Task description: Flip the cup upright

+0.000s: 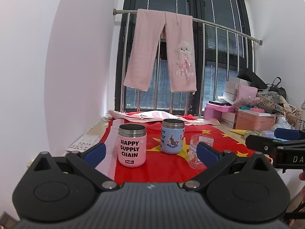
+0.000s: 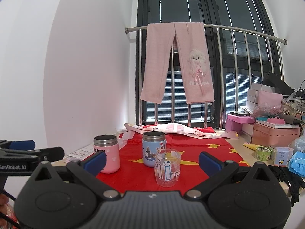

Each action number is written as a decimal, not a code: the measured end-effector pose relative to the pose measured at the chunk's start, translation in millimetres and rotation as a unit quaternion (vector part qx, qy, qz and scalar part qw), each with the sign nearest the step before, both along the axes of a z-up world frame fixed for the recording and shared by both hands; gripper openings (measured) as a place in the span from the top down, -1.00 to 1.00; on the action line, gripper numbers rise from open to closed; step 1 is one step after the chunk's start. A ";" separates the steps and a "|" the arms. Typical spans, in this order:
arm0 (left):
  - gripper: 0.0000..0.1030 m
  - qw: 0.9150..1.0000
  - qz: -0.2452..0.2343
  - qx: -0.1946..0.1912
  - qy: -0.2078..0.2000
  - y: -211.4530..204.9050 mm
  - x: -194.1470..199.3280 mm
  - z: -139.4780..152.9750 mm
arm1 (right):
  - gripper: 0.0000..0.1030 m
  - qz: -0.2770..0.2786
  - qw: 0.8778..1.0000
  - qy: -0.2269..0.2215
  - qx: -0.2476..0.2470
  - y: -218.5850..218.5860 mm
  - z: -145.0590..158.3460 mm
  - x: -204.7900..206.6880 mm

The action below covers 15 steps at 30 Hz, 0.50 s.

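Three cups stand upright on a red cloth [image 1: 167, 168] with yellow stars. A pink steel cup [image 1: 132, 145] reading "HAPPY SUPPLY CHAIN" is on the left, also in the right wrist view [image 2: 106, 153]. A blue cartoon cup [image 1: 172, 136] [image 2: 154, 148] stands behind the middle. A clear plastic cup [image 1: 199, 151] [image 2: 167, 168] with stickers stands nearest, mouth up. My left gripper [image 1: 150, 152] is open and empty, short of the pink cup. My right gripper [image 2: 152, 162] is open and empty, just short of the clear cup.
Pink trousers [image 1: 162, 51] hang on a steel window rail [image 1: 219, 23]. Boxes, bags and a tape roll [image 2: 263, 152] crowd the table's right side. A white wall [image 1: 57, 76] runs along the left. The other gripper shows at each view's edge [image 1: 276, 145].
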<state>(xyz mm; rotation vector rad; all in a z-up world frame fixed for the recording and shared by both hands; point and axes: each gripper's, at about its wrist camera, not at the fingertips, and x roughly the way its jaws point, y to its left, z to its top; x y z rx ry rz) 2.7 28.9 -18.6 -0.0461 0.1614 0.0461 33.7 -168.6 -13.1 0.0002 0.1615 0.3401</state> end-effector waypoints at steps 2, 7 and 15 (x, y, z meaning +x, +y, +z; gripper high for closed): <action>-1.00 1.000 -0.001 -0.001 0.000 0.2 -0.1 0.0 | -1.00 0.000 1.000 0.000 0.000 0.0 0.0 0.1; -1.00 1.000 -0.003 0.000 -0.002 0.4 -0.7 0.3 | -1.00 0.000 1.000 0.000 0.000 -0.4 -0.1 0.0; -1.00 1.000 -0.008 -0.010 -0.001 4.6 3.5 0.6 | -1.00 0.000 1.000 0.000 0.000 -0.3 -0.4 0.0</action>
